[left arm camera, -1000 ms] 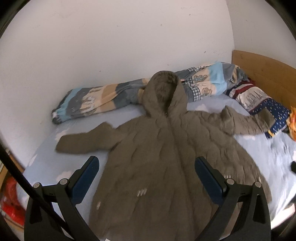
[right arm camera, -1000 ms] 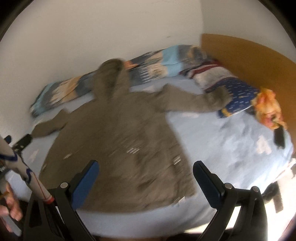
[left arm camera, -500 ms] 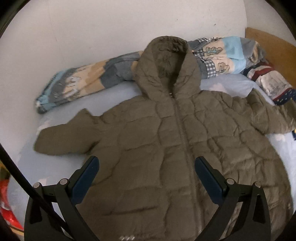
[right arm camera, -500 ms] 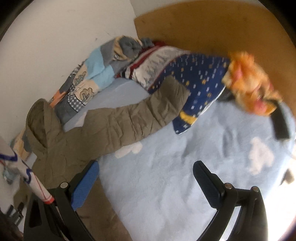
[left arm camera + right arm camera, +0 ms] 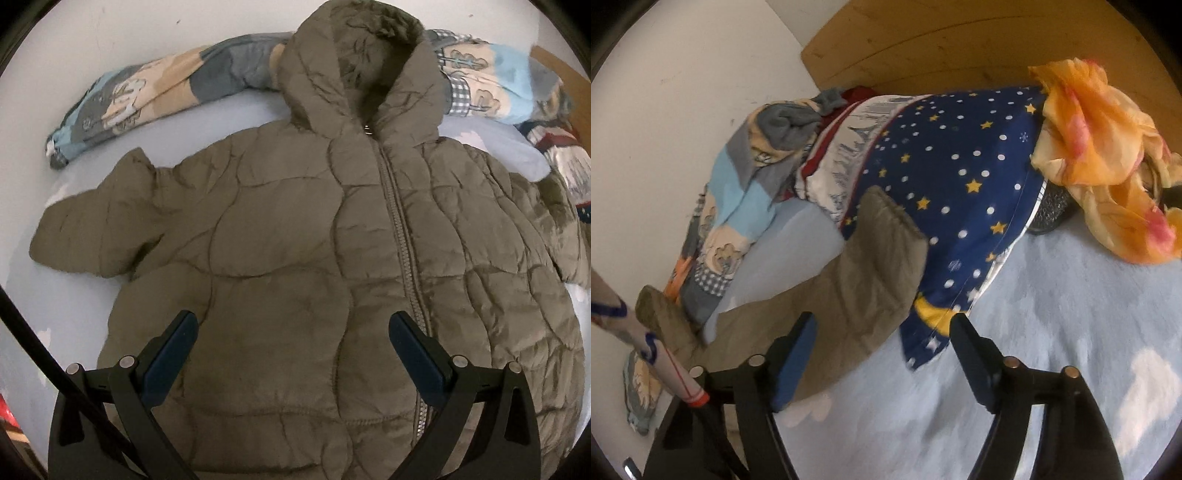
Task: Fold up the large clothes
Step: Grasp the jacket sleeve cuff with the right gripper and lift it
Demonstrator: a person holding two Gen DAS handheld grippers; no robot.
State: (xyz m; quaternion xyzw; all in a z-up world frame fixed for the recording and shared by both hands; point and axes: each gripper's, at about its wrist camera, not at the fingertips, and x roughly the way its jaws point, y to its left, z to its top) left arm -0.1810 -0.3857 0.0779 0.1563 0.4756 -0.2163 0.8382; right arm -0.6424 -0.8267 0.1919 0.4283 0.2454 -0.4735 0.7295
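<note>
jacket (image 5: 295, 258): olive puffer, zipped, spread flat on bed (image 5: 22, 314), fills frame centre, hood at top | left hand-held gripper (image 5: 293, 354): released, jaws wide, over jacket's lower front, lower centre | right hand-held gripper (image 5: 882, 354): released, empty, sleeve (image 5: 849, 288) end just above its left finger, cuff on starry pillow (image 5: 960, 166)

Jacket (image 5: 303, 258) on bed (image 5: 1052, 332), sleeve (image 5: 849, 295) against pillow (image 5: 960, 166)

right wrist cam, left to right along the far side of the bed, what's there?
Patchwork blanket → striped pillow → navy star pillow → orange cloth. The jacket sleeve lies nearer, its cuff resting against the navy star pillow.
</note>
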